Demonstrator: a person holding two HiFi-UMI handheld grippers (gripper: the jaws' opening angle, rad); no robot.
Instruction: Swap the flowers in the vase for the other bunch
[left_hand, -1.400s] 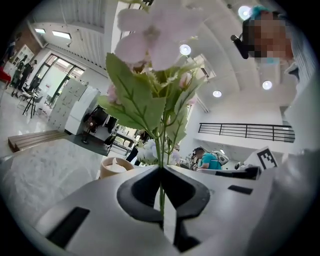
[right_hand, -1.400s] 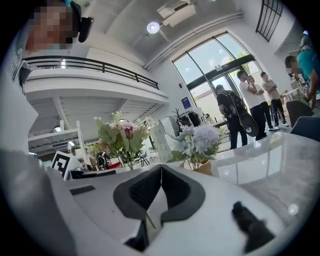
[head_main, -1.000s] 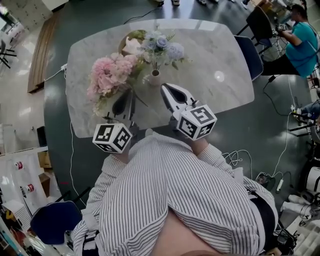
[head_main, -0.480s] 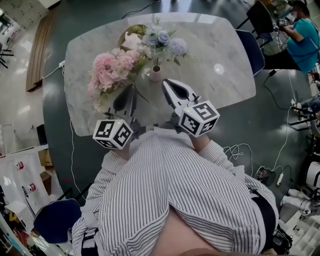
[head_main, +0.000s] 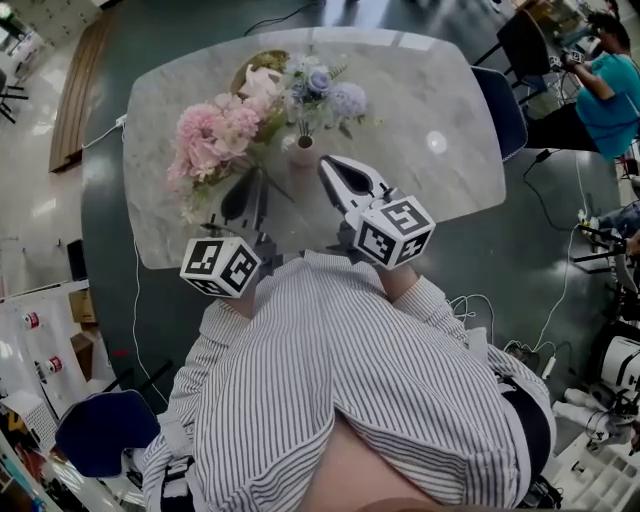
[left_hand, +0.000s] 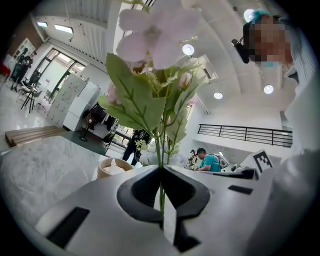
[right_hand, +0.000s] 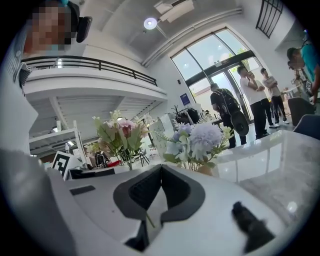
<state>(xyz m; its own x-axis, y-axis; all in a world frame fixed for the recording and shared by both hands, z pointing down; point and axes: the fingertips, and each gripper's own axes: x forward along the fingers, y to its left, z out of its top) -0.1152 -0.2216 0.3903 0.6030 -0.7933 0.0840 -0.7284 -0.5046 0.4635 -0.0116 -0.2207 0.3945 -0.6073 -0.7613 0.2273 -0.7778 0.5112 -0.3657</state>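
Left hand-held gripper (left_hand: 161, 172) clamped on stems of pink bunch (head_main: 212, 145), held upright off table (head_main: 430, 90) — replacement ready. Right hand-held gripper (right_hand: 161, 170) jaws together, apparently empty, near vase (head_main: 301, 153). Blue bunch (head_main: 322, 92) still in vase — likely comes out first.

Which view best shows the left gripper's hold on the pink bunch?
Left gripper view: the stems sit pinched between the left gripper's shut fingers. Head view shows the pink bunch only from above; right gripper view shows it distant, grip unclear.
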